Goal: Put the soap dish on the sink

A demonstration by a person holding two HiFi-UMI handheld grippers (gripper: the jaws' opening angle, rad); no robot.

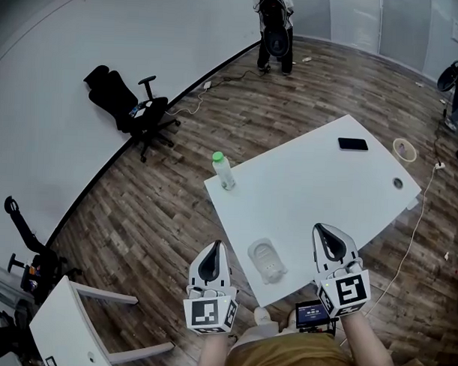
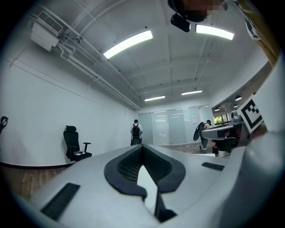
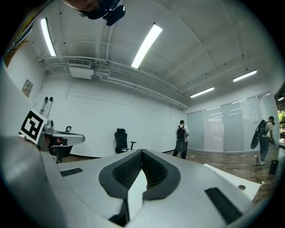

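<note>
Head view recorded a white, smooth-topped table with rounded corners on a dark wood-plank floor. The soap dish, a pale, glossy, rounded-rectangle tray with a raised rim, lay on the table near its closest edge, between the two grippers and touching neither.

The left gripper and right gripper each had a grey shell tapering to a point and a cube with square black-and-white markers at the rear. Both were held level, the left over the floor just beside the table edge and the right over the tabletop.

Also on the table:
- a clear bottle with a green cap, upright at the left corner
- a flat black phone near the far side
- a roll of tape at the far right edge

Only this view showed the dish and these items.

Left gripper view looked along the left gripper. Its ribbed black pads were pressed together at the tips with nothing between them. Beyond them were a black office chair, a person with a backpack, frosted glass partitions and ceiling strip lights.

Right gripper view gave the same reading for the right gripper, with its pads meeting and empty. It added a wall-mounted air unit.
</note>
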